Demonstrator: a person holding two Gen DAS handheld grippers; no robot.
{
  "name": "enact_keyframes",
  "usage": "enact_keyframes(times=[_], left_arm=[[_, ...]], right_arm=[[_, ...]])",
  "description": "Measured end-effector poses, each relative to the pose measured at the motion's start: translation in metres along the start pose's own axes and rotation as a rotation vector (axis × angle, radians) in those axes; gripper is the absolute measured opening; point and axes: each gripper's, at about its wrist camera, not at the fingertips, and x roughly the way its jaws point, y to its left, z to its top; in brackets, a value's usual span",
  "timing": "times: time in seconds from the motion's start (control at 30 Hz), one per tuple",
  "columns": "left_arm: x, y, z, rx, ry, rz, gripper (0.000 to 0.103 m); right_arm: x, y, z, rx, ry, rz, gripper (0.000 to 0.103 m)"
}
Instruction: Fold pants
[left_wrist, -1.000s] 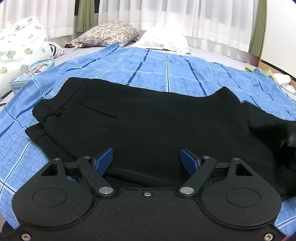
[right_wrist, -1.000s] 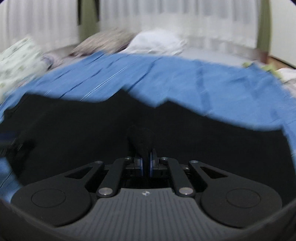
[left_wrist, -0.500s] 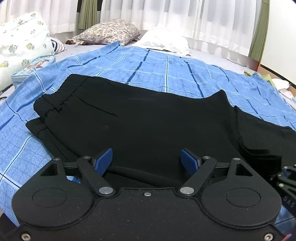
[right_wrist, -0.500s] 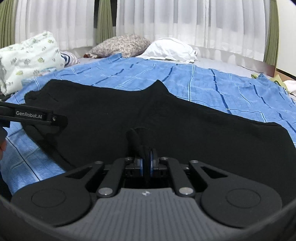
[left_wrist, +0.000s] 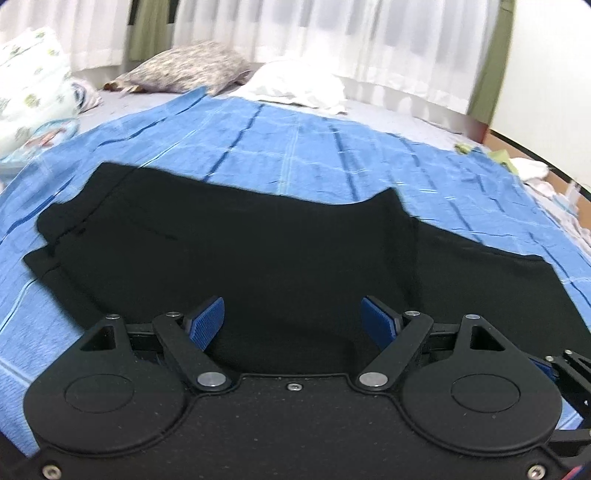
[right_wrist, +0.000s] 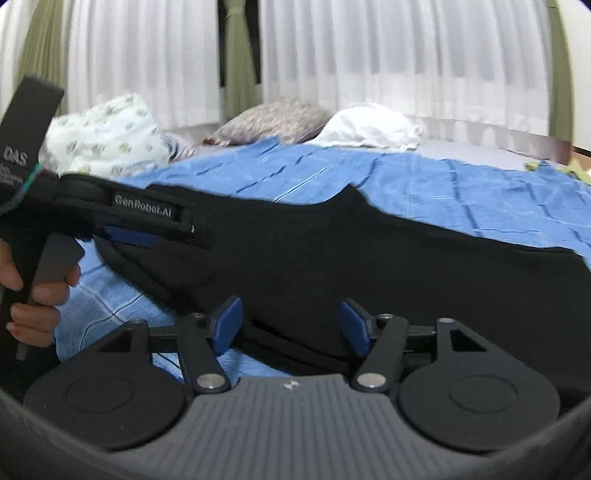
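Your right hand-held gripper (right_wrist: 290, 325) has just been opening and now grips nothing, though cloth lies between its jaws; the left hand-held gripper (left_wrist: 293, 321) gapes empty. The pants (left_wrist: 258, 258) lie flat near the bed's (left_wrist: 332, 155) near edge; square the edges before folding again.

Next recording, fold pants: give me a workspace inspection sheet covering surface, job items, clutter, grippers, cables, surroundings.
Surface: bed with a blue checked sheet, creased.
Job's things: black pants lying flat on the sheet.
Clutter: floral pillow, white pillow, printed pillow, small items at the far right edge.
Grippers: left gripper open, empty; right gripper open over the pants' near edge, jaws just opened.
Cables: nothing seen.
Surroundings: white curtains, green drapes.
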Motion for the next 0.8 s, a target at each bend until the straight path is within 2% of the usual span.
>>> enact_keyframes(times=[0.1, 0.23, 0.37, 0.47, 0.57, 0.7, 0.8], left_arm=[[0.001, -0.02, 0.002, 0.024, -0.003, -0.04, 0.081], [0.004, -0.053, 0.0, 0.065, -0.01, -0.092, 0.08], [0.008, -0.084, -0.008, 0.12, -0.007, -0.127, 0.076], [0.012, -0.102, -0.017, 0.148, 0.008, -0.139, 0.071], [0.017, -0.112, -0.026, 0.175, 0.023, -0.118, 0.062], [0.025, -0.116, -0.038, 0.192, 0.052, -0.084, 0.061], [0.027, -0.115, -0.044, 0.203, 0.038, -0.062, 0.061]], right_arm=[[-0.021, -0.02, 0.002, 0.068, -0.05, -0.057, 0.077], [-0.044, -0.056, -0.001, 0.142, -0.105, -0.262, 0.077], [-0.052, -0.091, -0.011, 0.214, -0.081, -0.406, 0.077], [-0.054, -0.107, -0.018, 0.231, -0.063, -0.466, 0.077], [-0.049, -0.113, -0.024, 0.224, -0.037, -0.501, 0.077], [-0.036, -0.109, -0.036, 0.177, -0.003, -0.539, 0.077], [-0.031, -0.102, -0.038, 0.121, 0.0, -0.559, 0.077]])
